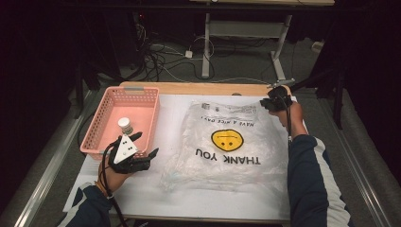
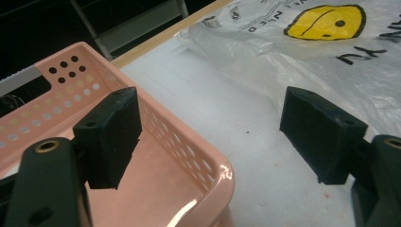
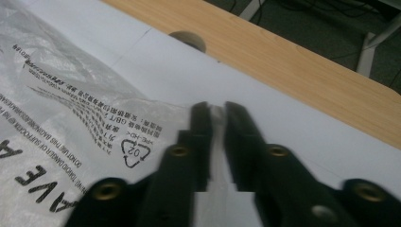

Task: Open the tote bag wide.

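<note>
Near the left edge, the left gripper (image 1: 142, 147) is hovering with jaws wide beside the pink basket (image 1: 142, 97). At the far right, the right gripper (image 3: 216, 118) is apparently pinching the plastic bag (image 1: 227, 142) corner; lifting it comes next, probably.

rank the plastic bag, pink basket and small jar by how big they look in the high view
1. plastic bag, the largest
2. pink basket
3. small jar, the smallest, standing inside the basket
</note>
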`<state>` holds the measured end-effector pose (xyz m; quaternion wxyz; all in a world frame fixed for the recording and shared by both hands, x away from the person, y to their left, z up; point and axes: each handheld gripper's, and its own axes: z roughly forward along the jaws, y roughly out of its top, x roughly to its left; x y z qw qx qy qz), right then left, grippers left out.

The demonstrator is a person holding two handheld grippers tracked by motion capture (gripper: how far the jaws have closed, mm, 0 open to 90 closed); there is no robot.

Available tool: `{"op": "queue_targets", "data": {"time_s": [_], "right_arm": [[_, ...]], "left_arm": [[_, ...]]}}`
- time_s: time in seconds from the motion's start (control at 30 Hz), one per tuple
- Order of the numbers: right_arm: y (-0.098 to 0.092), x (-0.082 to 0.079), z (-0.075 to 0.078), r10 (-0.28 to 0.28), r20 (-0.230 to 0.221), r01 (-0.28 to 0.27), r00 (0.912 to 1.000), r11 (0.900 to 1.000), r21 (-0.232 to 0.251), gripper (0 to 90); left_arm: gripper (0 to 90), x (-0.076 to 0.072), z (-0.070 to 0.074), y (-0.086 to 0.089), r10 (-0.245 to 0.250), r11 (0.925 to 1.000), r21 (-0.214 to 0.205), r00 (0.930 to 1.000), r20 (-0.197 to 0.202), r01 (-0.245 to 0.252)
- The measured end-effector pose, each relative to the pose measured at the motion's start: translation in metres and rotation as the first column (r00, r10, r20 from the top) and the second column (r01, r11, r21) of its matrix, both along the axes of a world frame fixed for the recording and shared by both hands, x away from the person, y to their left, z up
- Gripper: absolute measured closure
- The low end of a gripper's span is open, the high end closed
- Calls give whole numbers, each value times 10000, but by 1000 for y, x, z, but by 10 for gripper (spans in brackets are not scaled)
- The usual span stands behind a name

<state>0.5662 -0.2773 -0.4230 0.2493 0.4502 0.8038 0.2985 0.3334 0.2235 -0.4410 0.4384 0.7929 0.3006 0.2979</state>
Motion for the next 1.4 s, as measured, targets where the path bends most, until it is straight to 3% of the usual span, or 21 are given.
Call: {"op": "queue_targets", "data": {"time_s": [0.03,0.1,0.2,0.23,0.33,0.37,0.5,0.57,0.7,0.73,0.83,0.87,0.9,0.97,1.0,1.03,1.13,1.23,1.3,1.33,1.4], "right_arm": [[-4,3,-2,-654,147,651,9978,9977,184,900],[-10,4,-3,-1227,367,1214,9918,9920,349,900],[-25,2,-6,-2417,621,2387,9684,9697,511,900],[-25,2,-6,-2417,621,2387,9684,9697,511,900],[-46,-3,-7,-3203,417,3173,9464,9461,655,900],[-58,-9,-8,-3474,108,3465,9376,9367,515,900],[-74,-24,-9,-3612,104,3605,9324,9319,392,900],[-88,-40,-7,-3457,293,3454,9379,9383,140,900],[-96,-57,-3,-3300,313,3306,9435,9436,-152,900],[-101,-69,-1,-3146,443,3148,9482,9491,11,900],[-101,-79,1,-3036,183,3037,9526,9528,-34,900],[-101,-88,0,-2921,490,2912,9551,9564,236,900],[-101,-94,0,-2831,210,2821,9589,9585,400,900],[-97,-108,-4,-2587,359,2571,9653,9654,435,899],[-93,-119,-7,-2372,328,2362,9709,9712,312,857],[-93,-119,-7,-2372,328,2362,9709,9712,312,857],[-89,-135,-6,-1780,755,1756,9811,9837,378,754],[-85,-151,4,-1502,1317,1423,9798,9875,676,660],[-78,-160,15,-1073,1727,921,9791,9913,937,594],[-65,-169,26,-235,2084,4,9778,9939,1103,510],[-47,-180,35,703,2381,-973,9687,9898,1036,467]], "left_arm": [[210,0,0,-2,-53,10000,13,10000,45,53],[210,1,1,-4,-143,9999,88,9998,115,142],[211,1,2,-6,-259,9995,203,9995,159,256],[211,1,2,-6,-266,9995,178,9995,150,263],[211,1,2,-4,-212,9997,118,9996,176,210],[210,1,3,-4,-210,9997,130,9996,210,207],[210,-1,5,-3,-151,9997,212,9994,320,144],[211,-1,5,-2,-96,9995,306,9993,363,85],[211,0,4,0,82,9990,442,9993,365,-98],[211,0,4,0,104,9988,465,9993,360,-120],[212,0,4,0,148,9984,544,9992,362,-167],[212,-1,3,-1,152,9981,599,9993,351,-173],[212,-1,3,-1,143,9978,643,9993,352,-165],[212,-2,3,-1,140,9973,722,9993,338,-164],[211,-3,3,-1,145,9969,770,9993,332,-170],[211,-3,2,-1,156,9969,764,9993,329,-181],[210,-4,1,-2,192,9969,758,9994,278,-213],[210,-4,1,-2,192,9960,865,9994,292,-216],[210,-4,1,-2,183,9958,894,9994,302,-209],[210,-4,1,-2,179,9958,888,9994,292,-204],[210,-4,0,-3,166,9955,925,9995,268,-190]]}}
